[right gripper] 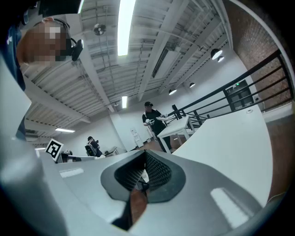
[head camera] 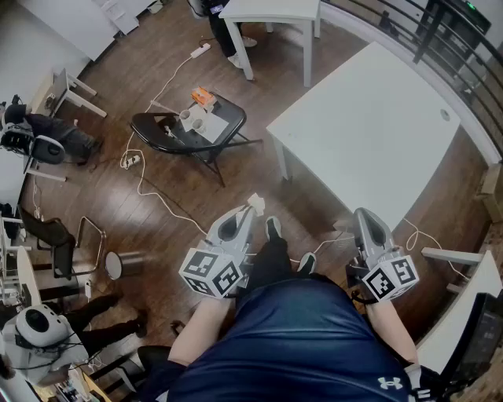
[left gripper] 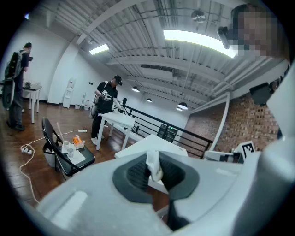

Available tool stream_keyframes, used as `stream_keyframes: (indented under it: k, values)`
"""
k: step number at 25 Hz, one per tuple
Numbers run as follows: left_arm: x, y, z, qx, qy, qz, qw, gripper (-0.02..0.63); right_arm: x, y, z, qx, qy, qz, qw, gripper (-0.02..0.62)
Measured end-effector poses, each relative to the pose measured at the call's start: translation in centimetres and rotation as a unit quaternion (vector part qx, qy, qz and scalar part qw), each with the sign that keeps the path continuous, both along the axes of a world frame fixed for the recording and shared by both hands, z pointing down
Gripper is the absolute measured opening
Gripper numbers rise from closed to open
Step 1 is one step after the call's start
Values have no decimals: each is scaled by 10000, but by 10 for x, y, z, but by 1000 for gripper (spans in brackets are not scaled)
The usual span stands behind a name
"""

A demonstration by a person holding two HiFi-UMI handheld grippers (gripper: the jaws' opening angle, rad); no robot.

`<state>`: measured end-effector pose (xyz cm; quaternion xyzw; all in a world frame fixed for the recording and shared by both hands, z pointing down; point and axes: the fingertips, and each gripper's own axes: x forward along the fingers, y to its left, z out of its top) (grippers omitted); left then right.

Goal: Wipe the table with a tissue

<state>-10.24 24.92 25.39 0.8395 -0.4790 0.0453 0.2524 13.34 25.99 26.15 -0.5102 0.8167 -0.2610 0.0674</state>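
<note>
— Looking down from the head, what is the person holding?

— A gripper in each hand, both low in front of the body. The left gripper (head camera: pixel 251 210) pinches a white tissue (head camera: pixel 256 202) between its jaws. The right gripper (head camera: pixel 363 213) has its jaws pressed together at the tips, with nothing between them.

— How does the tissue sit?

— It is a narrow crumpled strip. In the left gripper view it stands lengthwise between the dark pads, its upper end poking out past the tip. In the head view that free end points forward, away from the body.

— And the table?

— A large bare white table (head camera: pixel 369 118) stands ahead and to the right, apart from both grippers. The tissue is not touching it.

— The room?

— A dark wooden floor (head camera: pixel 110 196), a black folding chair (head camera: pixel 185 129) with cups on its seat, a white cable (head camera: pixel 153 196) trailing across the boards, and a smaller table (head camera: pixel 271 9) farther off. The gripper views add a black railing, a brick wall and ceiling strip lights.
</note>
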Motion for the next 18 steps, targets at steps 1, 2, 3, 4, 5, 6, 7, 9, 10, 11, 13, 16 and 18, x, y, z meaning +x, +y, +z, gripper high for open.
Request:
stream_keyframes:
  k: [1, 2, 3, 4, 5, 6, 7, 9, 10, 11, 13, 16, 18]
  values:
    - [-6, -13, 4, 11, 0, -21, 10000, 19, -4, -11, 4, -3, 26, -9, 10000, 11]
    - [-13, -26, 8, 18, 1, -43, 10000, 18, -8, -23, 7, -6, 54, -17, 10000, 11]
    - [-19, -40, 12, 15, 5, -62, 10000, 18, -12, -34, 11, -13, 85, -19, 10000, 11]
    - [-26, -53, 17, 3, 12, -77, 10000, 18, -15, -46, 14, -25, 123, -9, 9999, 11]
    - [-32, -67, 22, -14, 21, -79, 10000, 19, -18, -58, 16, -47, 166, 20, 9998, 11]
    - [-38, -82, 27, -31, 32, -66, 10000, 18, -21, -71, 19, -77, 215, 70, 9997, 11]
    - [-44, -97, 32, -42, 35, -36, 10000, 18, -23, -84, 20, -117, 267, 137, 9995, 11]
    - [-54, -128, 42, -43, -18, 60, 10000, 20, -27, -108, 23, -207, 374, 282, 9987, 11]
    - [-58, -143, 48, -41, -67, 118, 9999, 18, -29, -120, 24, -247, 421, 349, 9982, 11]
    - [-62, -157, 54, -44, -112, 178, 9998, 18, -31, -131, 25, -286, 458, 410, 9977, 11]
    - [-68, -187, 66, -70, -186, 307, 9993, 18, -34, -154, 28, -367, 506, 518, 9967, 11]
    - [-69, -227, 85, -106, -332, 571, 9978, 19, -36, -182, 37, -492, 620, 679, 9946, 11]
    - [-64, -246, 97, -186, -429, 754, 9961, 19, -33, -195, 47, -634, 665, 802, 9925, 11]
